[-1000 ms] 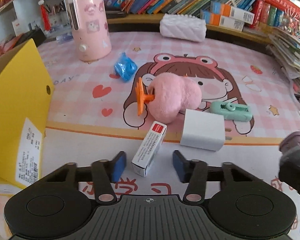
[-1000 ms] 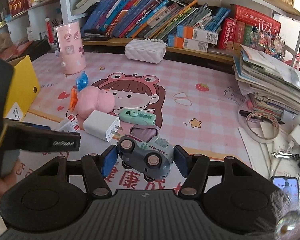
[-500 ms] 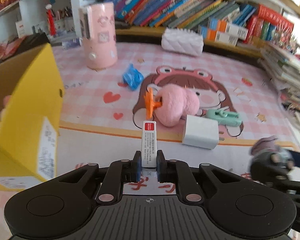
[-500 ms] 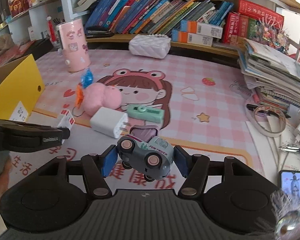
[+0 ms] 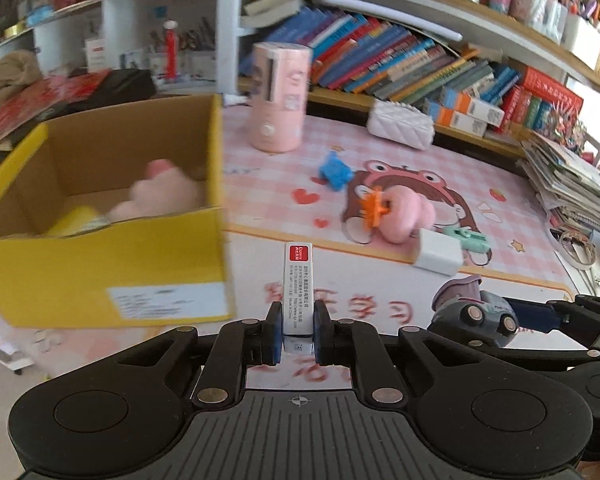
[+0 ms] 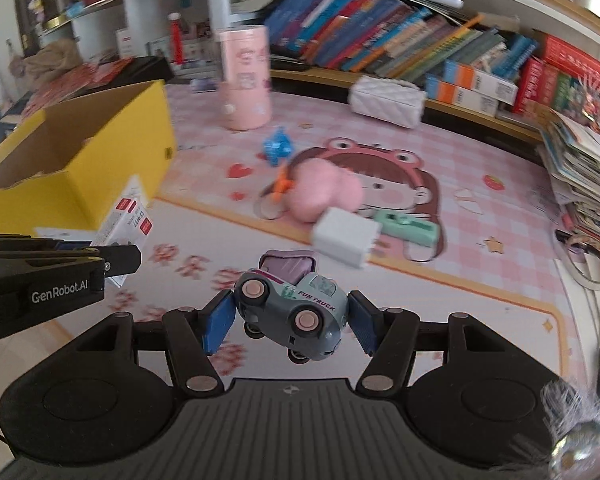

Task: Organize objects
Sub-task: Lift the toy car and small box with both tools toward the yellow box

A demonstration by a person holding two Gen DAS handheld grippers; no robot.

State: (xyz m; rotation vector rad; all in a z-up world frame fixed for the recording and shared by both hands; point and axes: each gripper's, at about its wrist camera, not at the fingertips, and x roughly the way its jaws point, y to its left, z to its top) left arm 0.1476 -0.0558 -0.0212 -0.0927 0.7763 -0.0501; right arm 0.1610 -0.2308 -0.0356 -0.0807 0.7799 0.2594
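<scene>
Left tool [image 5: 296, 334] pinches small box [image 5: 298, 286] by its narrow sides, light stiff card; right tool [image 6: 292, 318] clamps hard toy truck [image 6: 294, 312].

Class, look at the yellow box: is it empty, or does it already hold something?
Not empty. The open yellow box holds a pink plush and something yellow beside it; blur hides what that is.

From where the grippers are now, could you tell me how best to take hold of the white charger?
Grip the white charger across its two broad flat sides, coming from above. It lies flat on the mat, prongs toward the green clip; the pink plush crowds its far edge.
</scene>
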